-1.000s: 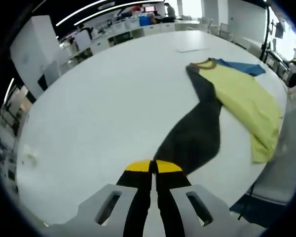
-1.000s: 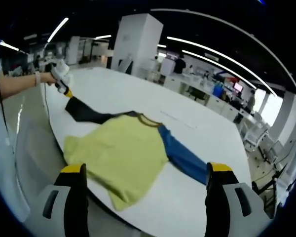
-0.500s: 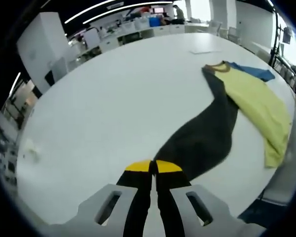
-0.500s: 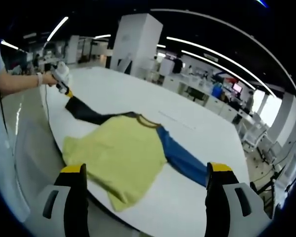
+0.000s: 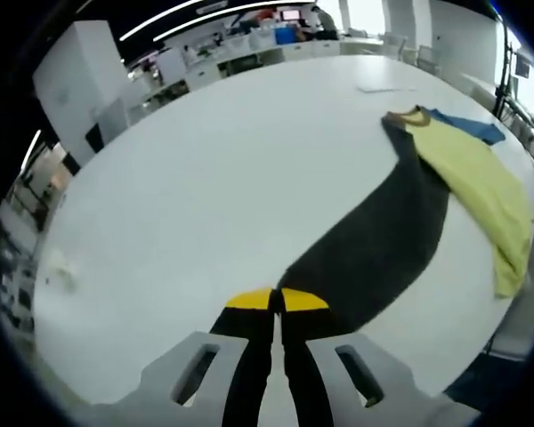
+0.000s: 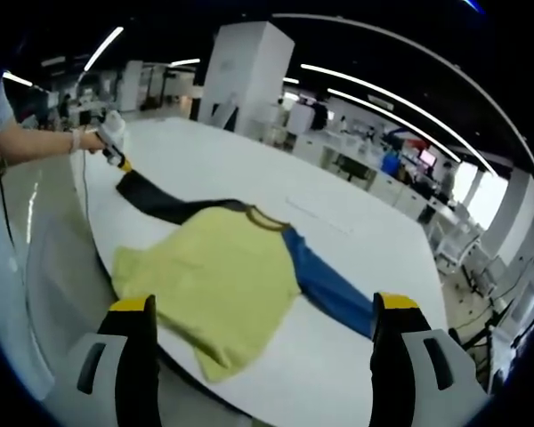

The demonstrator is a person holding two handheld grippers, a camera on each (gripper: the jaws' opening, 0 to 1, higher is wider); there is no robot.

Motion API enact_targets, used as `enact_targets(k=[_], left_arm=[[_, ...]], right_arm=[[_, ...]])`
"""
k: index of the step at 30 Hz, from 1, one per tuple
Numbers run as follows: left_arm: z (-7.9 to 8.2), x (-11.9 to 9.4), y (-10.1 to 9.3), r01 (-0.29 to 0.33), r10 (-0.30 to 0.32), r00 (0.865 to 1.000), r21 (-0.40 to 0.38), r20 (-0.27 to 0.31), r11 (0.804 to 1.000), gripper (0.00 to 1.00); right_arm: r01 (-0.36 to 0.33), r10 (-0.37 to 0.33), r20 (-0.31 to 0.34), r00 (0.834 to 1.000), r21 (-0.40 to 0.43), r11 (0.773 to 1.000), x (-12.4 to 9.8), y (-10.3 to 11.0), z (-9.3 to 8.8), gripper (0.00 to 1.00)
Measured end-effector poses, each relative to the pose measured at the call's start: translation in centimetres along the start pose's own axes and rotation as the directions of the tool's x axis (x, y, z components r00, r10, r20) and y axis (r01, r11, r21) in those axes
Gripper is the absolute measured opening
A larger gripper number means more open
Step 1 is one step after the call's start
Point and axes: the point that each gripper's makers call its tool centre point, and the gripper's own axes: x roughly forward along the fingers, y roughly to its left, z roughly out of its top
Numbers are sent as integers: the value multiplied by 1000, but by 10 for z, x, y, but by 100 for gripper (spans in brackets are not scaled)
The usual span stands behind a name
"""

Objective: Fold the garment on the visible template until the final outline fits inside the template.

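Observation:
A shirt lies on a white table (image 5: 205, 169), with a yellow-green body (image 6: 215, 280), a blue sleeve (image 6: 331, 289) and a dark grey sleeve (image 5: 383, 240). My left gripper (image 5: 277, 301) is shut on the cuff of the dark sleeve, which stretches away toward the shirt's orange-trimmed collar (image 5: 408, 116). In the right gripper view the left gripper (image 6: 116, 156) shows at the far left, held by a person's hand, with the dark sleeve (image 6: 165, 205) pulled out from the shirt. My right gripper (image 6: 260, 307) is open above the shirt's near hem, holding nothing.
The table's curved near edge (image 6: 133, 329) runs under the shirt's hem, with floor below it. A white sheet (image 5: 384, 88) lies flat on the far side of the table. Desks, chairs and a white pillar (image 6: 249, 76) stand behind.
My left gripper has drawn the dark sleeve further out from the shirt, so the sleeve looks longer and the shirt sits farther off. The right gripper has stayed put.

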Motion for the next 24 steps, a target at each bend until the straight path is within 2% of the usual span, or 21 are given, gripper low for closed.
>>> enact_targets(k=[5, 13, 24], left_arm=[[2, 4, 4, 3, -3, 1000, -5, -1, 1000, 0], [7, 10, 15, 7, -7, 1000, 34, -9, 999, 0], [10, 25, 41, 10, -10, 1000, 46, -10, 999, 0]], right_arm=[[9, -9, -6, 1000, 0, 1000, -1, 0, 1, 100], [23, -23, -26, 999, 11, 1000, 0, 5, -2, 100], [55, -54, -52, 997, 23, 998, 0, 16, 2, 100]])
